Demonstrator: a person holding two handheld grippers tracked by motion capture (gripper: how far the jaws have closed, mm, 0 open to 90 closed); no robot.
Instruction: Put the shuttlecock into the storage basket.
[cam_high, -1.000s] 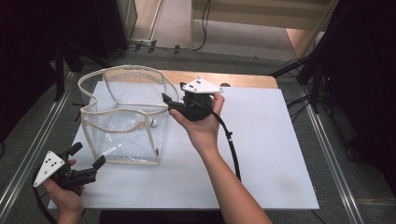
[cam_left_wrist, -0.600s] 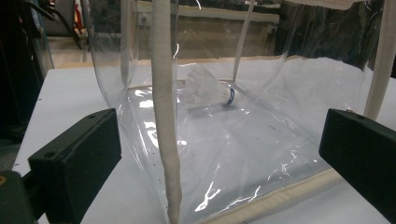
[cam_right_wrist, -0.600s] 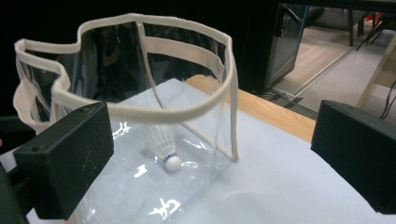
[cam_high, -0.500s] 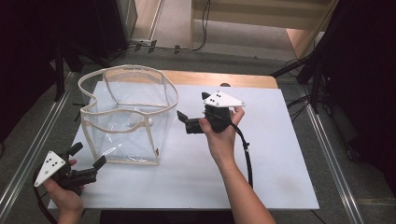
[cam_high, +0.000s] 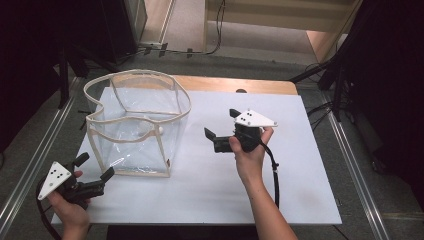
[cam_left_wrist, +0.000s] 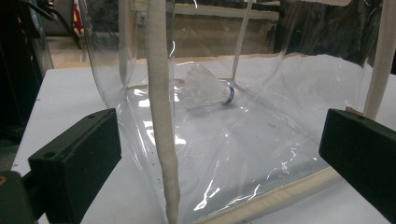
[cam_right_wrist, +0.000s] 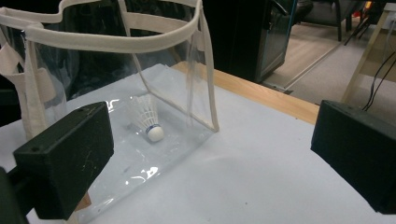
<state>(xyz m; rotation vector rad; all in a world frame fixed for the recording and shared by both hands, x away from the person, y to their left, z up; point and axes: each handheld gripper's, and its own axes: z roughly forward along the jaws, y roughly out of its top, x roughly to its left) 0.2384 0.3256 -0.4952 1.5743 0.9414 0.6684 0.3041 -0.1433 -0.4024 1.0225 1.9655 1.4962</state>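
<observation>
A clear plastic bag (cam_high: 135, 127) with cream trim stands open-topped on the left half of the white table (cam_high: 300, 165). A white shuttlecock (cam_left_wrist: 208, 88) lies on its side on the bag's floor, its cork (cam_right_wrist: 155, 133) pointing toward the bag's near wall. My left gripper (cam_high: 95, 167) is held low at the table's front left corner, open, its jaws facing the bag's near corner seam (cam_left_wrist: 161, 116) from close by. To the right of the bag my right gripper (cam_high: 221, 124) is open with nothing between its jaws, pointing at the bag (cam_right_wrist: 121, 44).
A wooden strip (cam_high: 240, 84) runs along the table's far edge. Metal rails (cam_high: 30, 165) flank both sides of the table. The right gripper's cable (cam_high: 275, 170) trails across the sheet toward the person. Black stands and cables (cam_high: 330, 75) are on the floor beyond.
The right gripper has drawn back from the bag's rim, moving right and toward the person. The left gripper and the bag have stayed in place.
</observation>
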